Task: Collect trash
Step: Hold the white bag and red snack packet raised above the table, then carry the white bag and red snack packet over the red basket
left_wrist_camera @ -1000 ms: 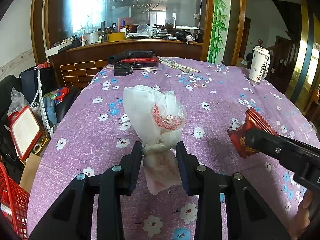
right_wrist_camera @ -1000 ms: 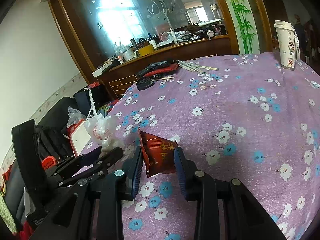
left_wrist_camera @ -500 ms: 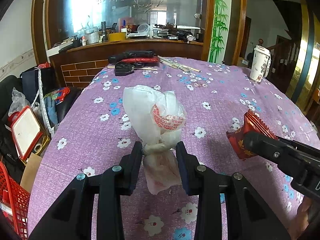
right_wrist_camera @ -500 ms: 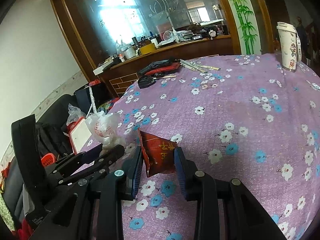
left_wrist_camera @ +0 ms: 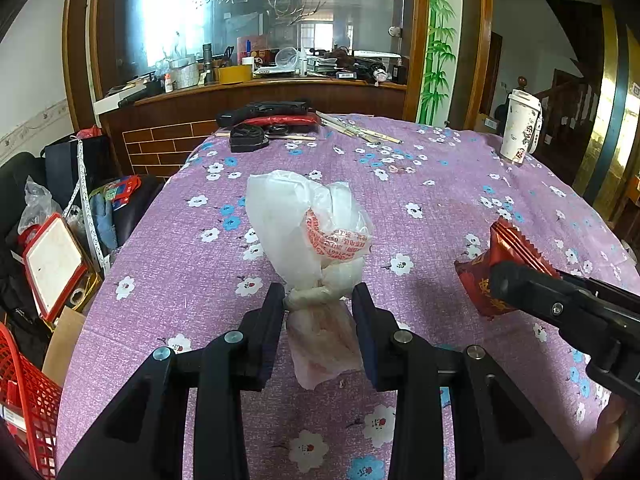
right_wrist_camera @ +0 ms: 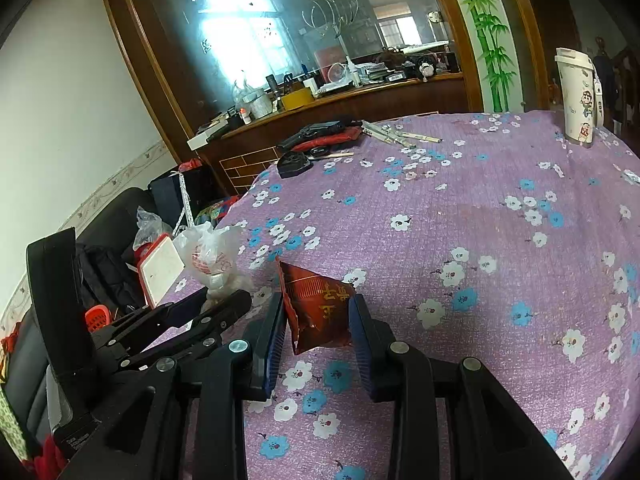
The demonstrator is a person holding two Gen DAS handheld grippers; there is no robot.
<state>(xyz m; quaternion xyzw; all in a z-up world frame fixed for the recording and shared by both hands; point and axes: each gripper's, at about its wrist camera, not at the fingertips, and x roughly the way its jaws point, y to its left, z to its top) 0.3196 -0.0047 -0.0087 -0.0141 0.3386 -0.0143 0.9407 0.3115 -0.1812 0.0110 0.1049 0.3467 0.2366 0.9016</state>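
A white plastic bag [left_wrist_camera: 308,232] with red print is pinched at its knotted neck by my left gripper [left_wrist_camera: 319,300], which is shut on it above the purple flowered tablecloth [left_wrist_camera: 420,208]. The same bag [right_wrist_camera: 210,256] shows at the left of the right wrist view, held by the left gripper [right_wrist_camera: 222,296]. My right gripper [right_wrist_camera: 318,312] is shut on a dark red snack wrapper [right_wrist_camera: 320,308], held just over the cloth. In the left wrist view the wrapper [left_wrist_camera: 480,280] and the right gripper's finger [left_wrist_camera: 516,284] reach in from the right.
A white lidded cup [left_wrist_camera: 520,128] stands at the table's far right. Black and red items [left_wrist_camera: 268,116] and chopsticks [left_wrist_camera: 360,132] lie at the far edge. A red basket [left_wrist_camera: 24,396], a red-framed white board [left_wrist_camera: 54,264] and bags crowd the floor on the left.
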